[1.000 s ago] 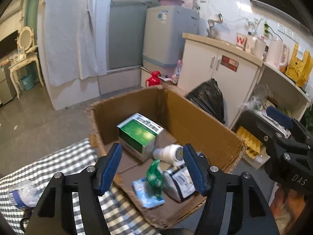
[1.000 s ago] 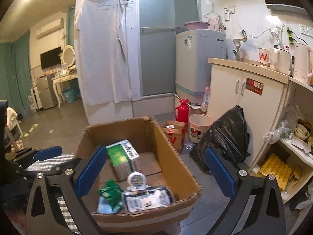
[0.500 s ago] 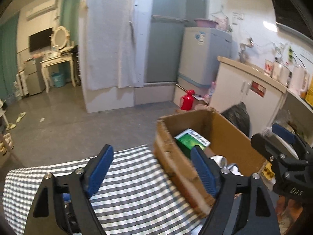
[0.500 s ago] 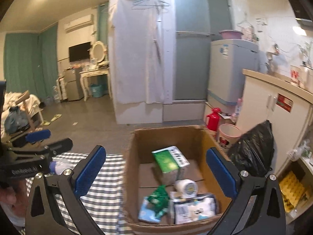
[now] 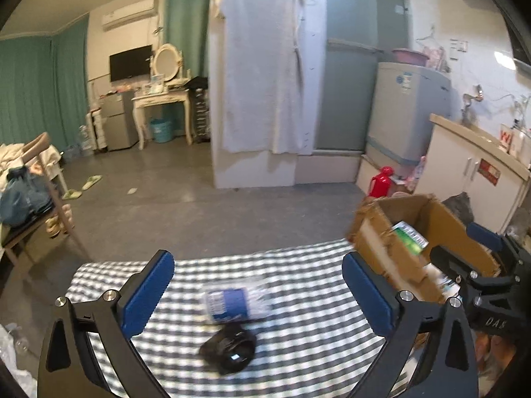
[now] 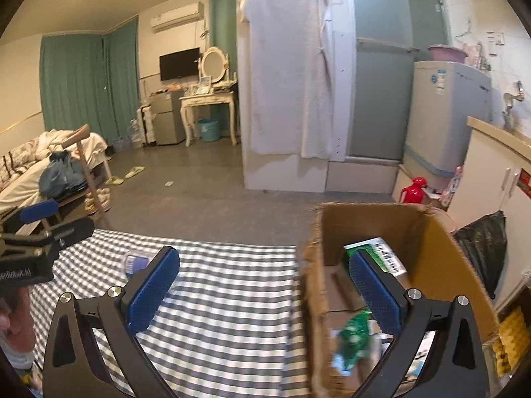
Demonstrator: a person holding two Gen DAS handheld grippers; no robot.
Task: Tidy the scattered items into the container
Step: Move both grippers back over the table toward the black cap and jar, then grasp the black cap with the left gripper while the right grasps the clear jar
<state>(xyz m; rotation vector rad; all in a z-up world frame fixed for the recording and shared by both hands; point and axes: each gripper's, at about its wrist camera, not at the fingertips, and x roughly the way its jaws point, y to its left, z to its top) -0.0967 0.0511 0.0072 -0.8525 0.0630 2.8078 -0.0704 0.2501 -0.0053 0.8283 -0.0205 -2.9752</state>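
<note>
Now, from the left wrist: left gripper wide apart, just opened more, holding nothing. Bottle and black lump mid-table; box at right edge.
From the right wrist: right gripper apart, empty, over box edge.

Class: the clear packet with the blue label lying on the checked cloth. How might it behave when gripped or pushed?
The packet looks like thin crinkled plastic, so probably light and squashy. Lying flat, it should slide, not roll. Its glossy film may slip.

Dim warm ceiling light, motion blur, fisheye
</note>
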